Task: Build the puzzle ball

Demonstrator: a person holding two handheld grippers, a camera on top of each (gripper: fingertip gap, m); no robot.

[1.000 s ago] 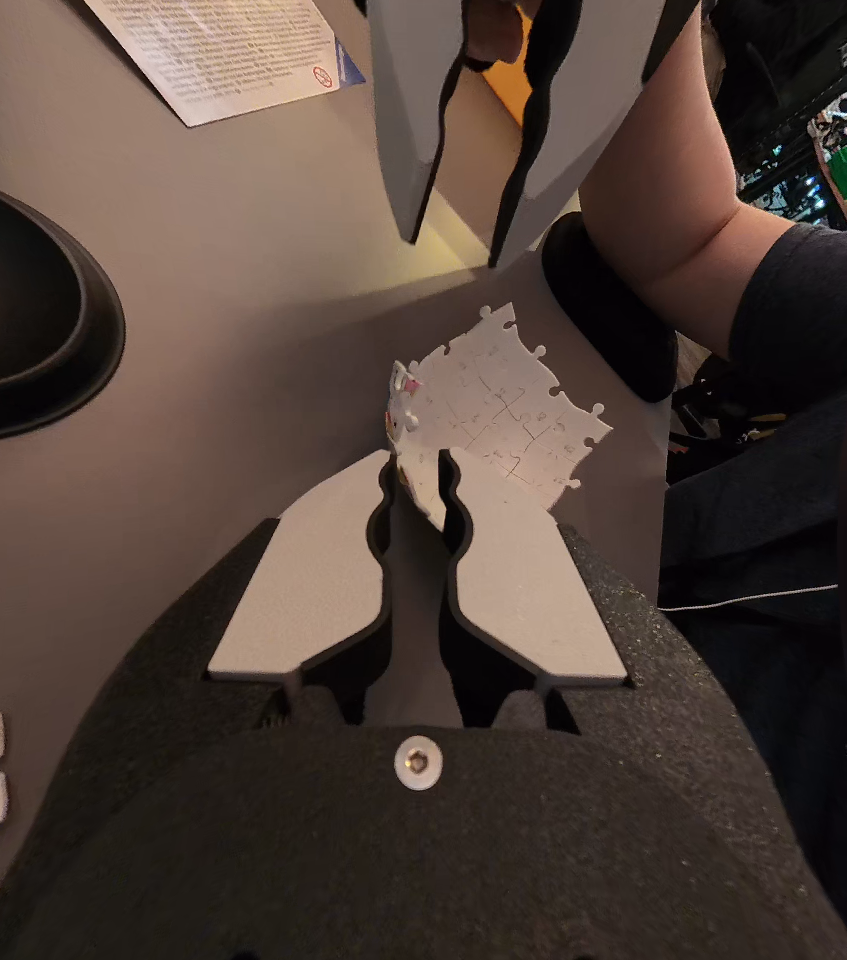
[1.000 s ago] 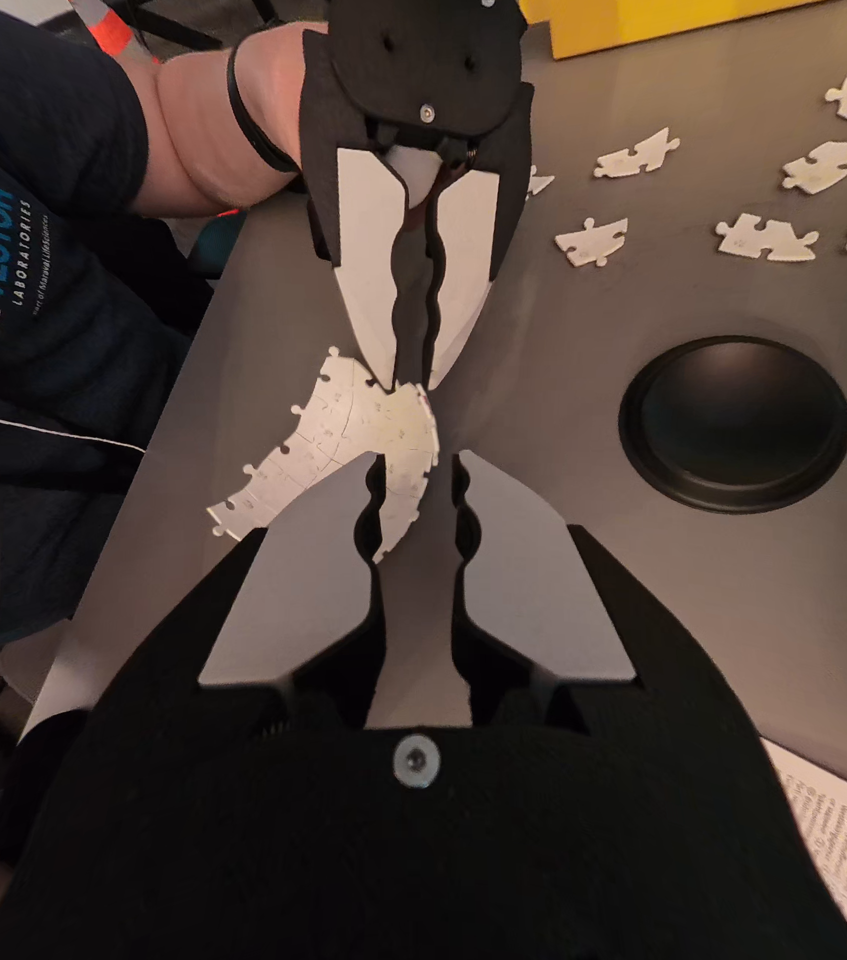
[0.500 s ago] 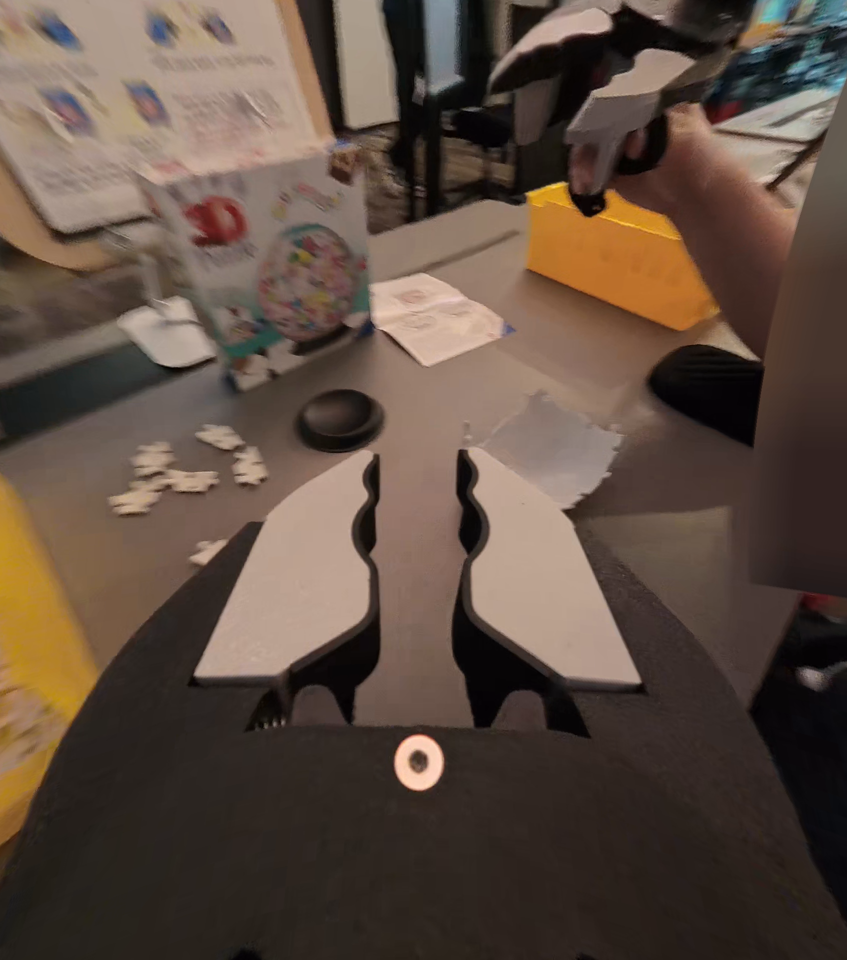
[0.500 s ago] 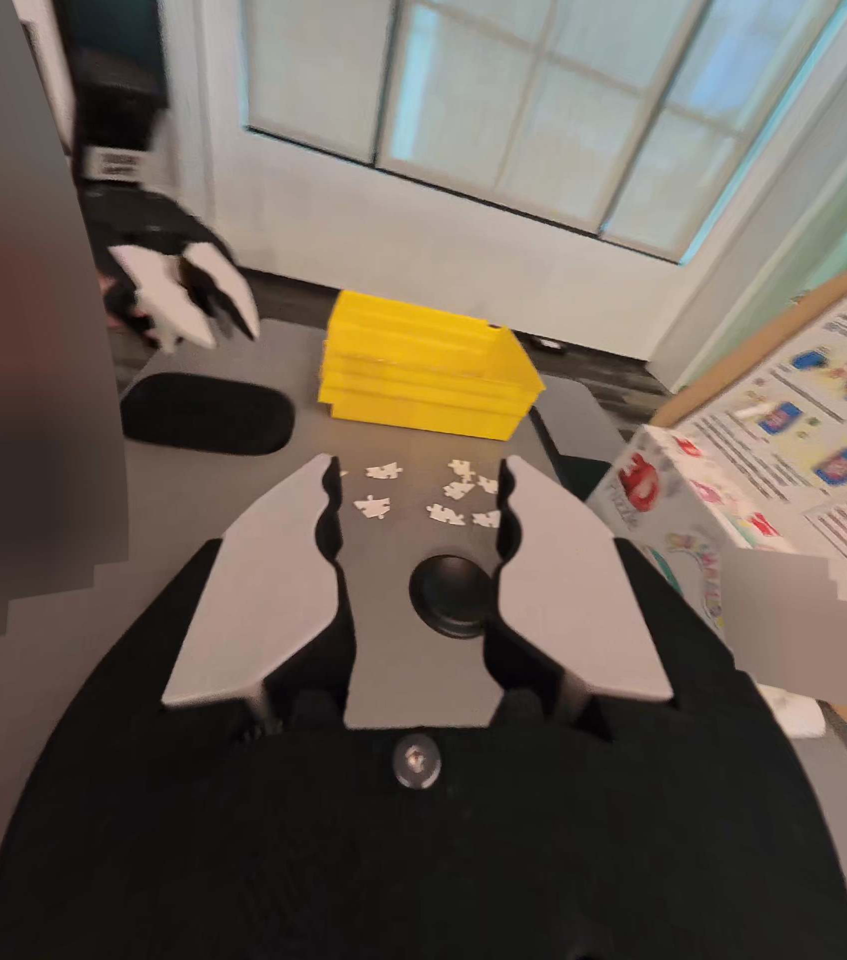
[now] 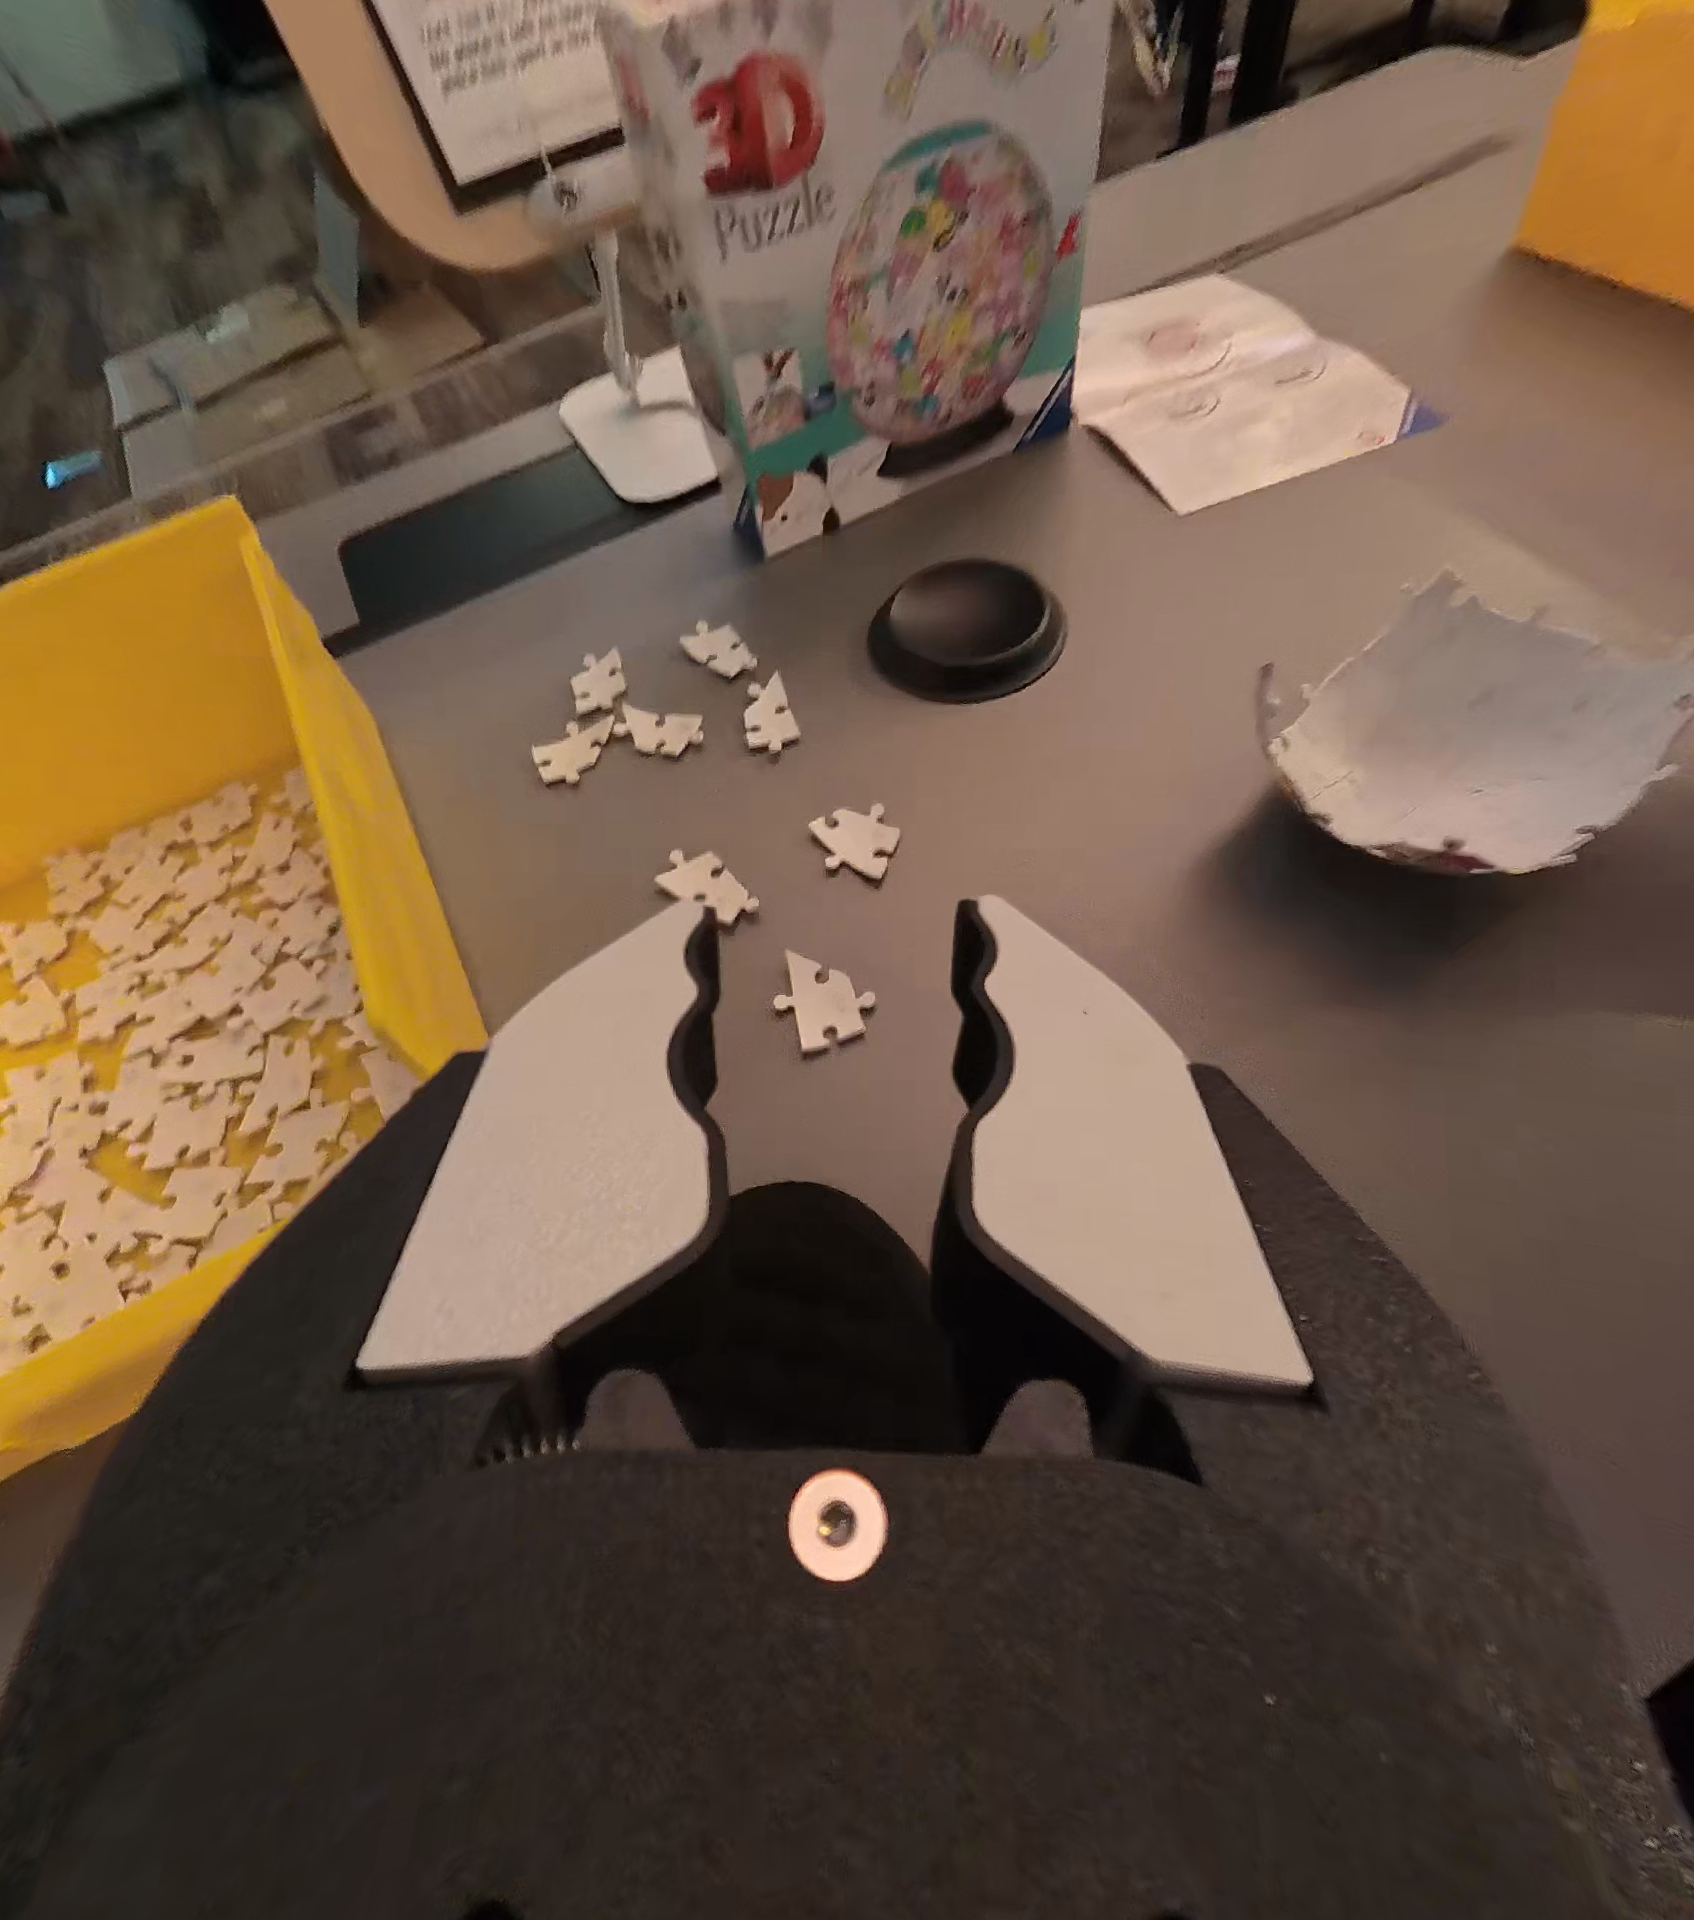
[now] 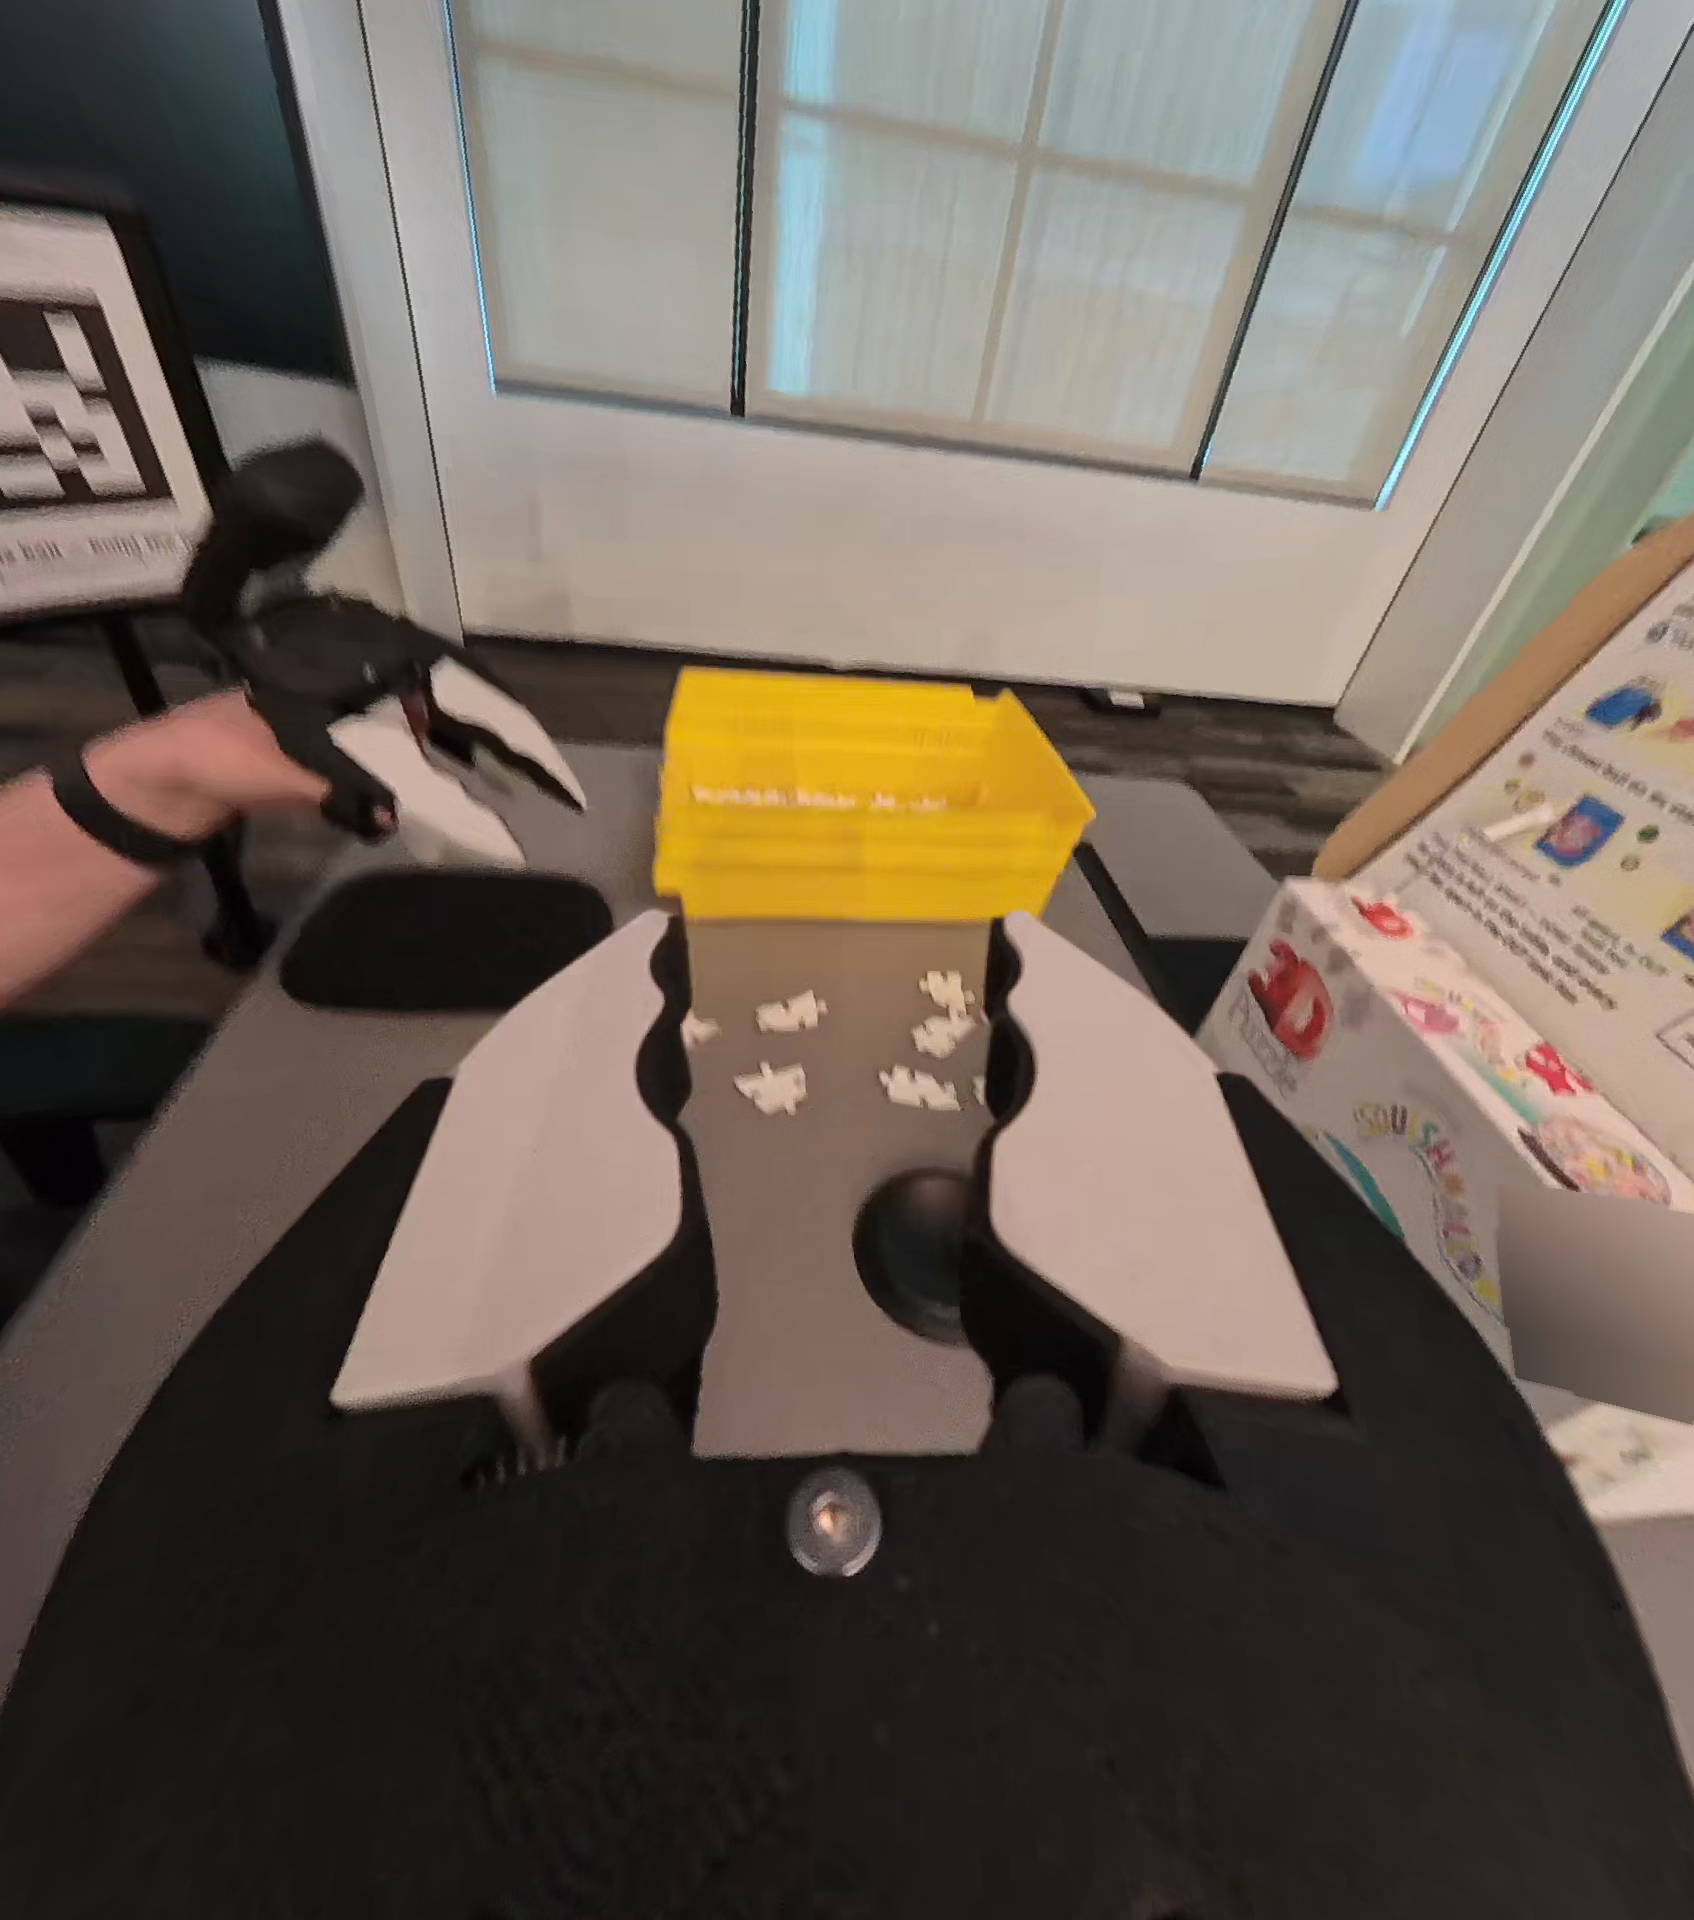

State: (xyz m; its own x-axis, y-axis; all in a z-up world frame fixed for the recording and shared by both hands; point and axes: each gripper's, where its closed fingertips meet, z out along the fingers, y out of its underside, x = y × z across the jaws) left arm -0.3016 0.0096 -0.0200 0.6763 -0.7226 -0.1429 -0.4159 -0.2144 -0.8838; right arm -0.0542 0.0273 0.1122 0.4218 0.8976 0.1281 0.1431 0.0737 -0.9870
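Looking along your left gripper (image 5: 835,925), you no longer pinch the assembled shell (image 5: 1477,743): a second ago its edge sat between these fingers, and now it rests on the grey surface (image 5: 1238,1039) well off to the right, hollow side up. The fingers stand spread apart and empty, with one loose piece (image 5: 822,1003) lying between the tips and more loose pieces (image 5: 677,696) scattered beyond, near the black stand (image 5: 965,644). The yellow bin (image 5: 126,935) on the left holds the main stock.

From your right gripper (image 6: 835,945), the fingers are also wide apart with nothing in them, raised and pulled back from the shell, which is out of this view. Both hands are free, so you are likely ready to fetch the next piece.
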